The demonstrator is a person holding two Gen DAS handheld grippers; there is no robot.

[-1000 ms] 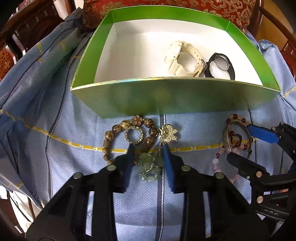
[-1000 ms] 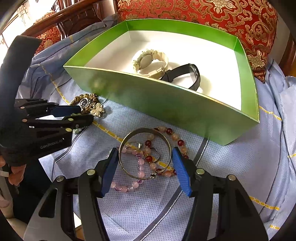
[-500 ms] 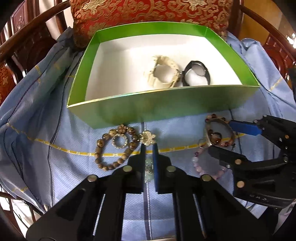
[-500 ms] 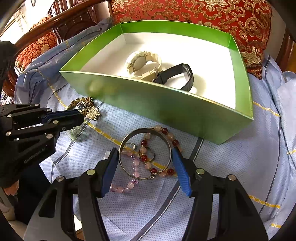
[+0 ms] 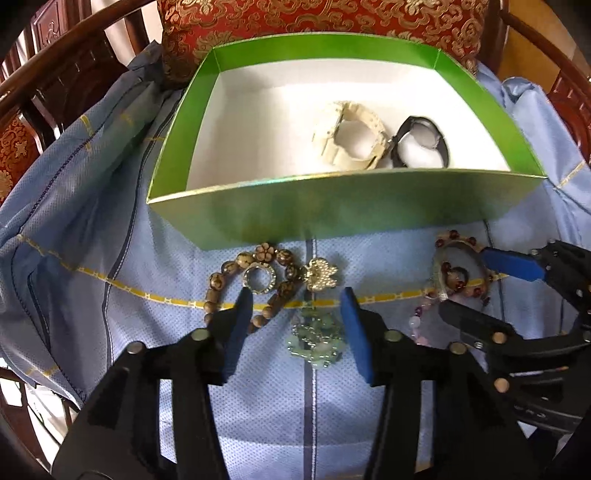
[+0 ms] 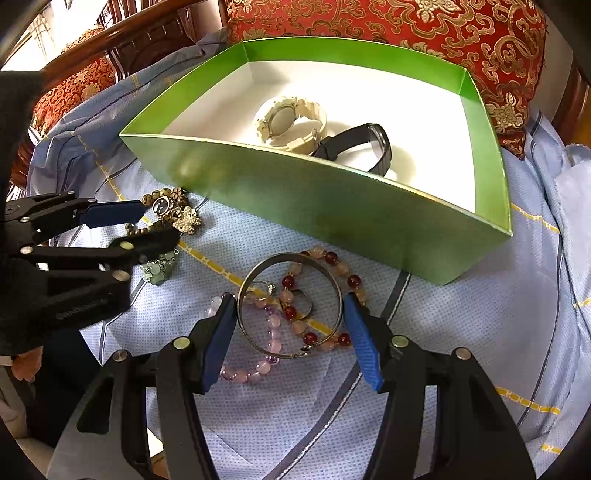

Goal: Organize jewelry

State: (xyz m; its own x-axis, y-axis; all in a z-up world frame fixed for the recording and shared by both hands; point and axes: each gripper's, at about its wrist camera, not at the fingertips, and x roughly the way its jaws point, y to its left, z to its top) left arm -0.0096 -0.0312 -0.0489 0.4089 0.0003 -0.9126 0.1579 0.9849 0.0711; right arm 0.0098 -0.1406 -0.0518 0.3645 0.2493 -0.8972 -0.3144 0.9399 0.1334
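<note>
Both claws stood wide apart over the blue cloth (image 5: 110, 332). Between the left gripper (image 5: 297, 304) fingers lay a jade pendant (image 5: 316, 338); the right gripper (image 6: 290, 308) flanked a metal bangle (image 6: 291, 306). Beyond them, the green box (image 6: 332, 218) held a cream watch (image 6: 290, 123) and a black watch (image 6: 365, 146).

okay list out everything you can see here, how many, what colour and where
Box: 1, green outside, white inside, on the cloth.
Watch: 1, cream, inside box.
Watch: 1, black, inside box beside the cream one.
Wooden bead bracelet: 1, brown, in front of box.
Butterfly brooch: 1, gold, beside the brown beads.
Jade piece: 1, pale green, between the left gripper's fingers.
Metal bangle: 1, silver, between the right gripper's fingers.
Bead bracelets: 2, pink, and pink-and-red, under bangle.
Cloth: 1, blue.
Cushion: 1, red-gold, behind box.
Left gripper: open.
Right gripper: open.
</note>
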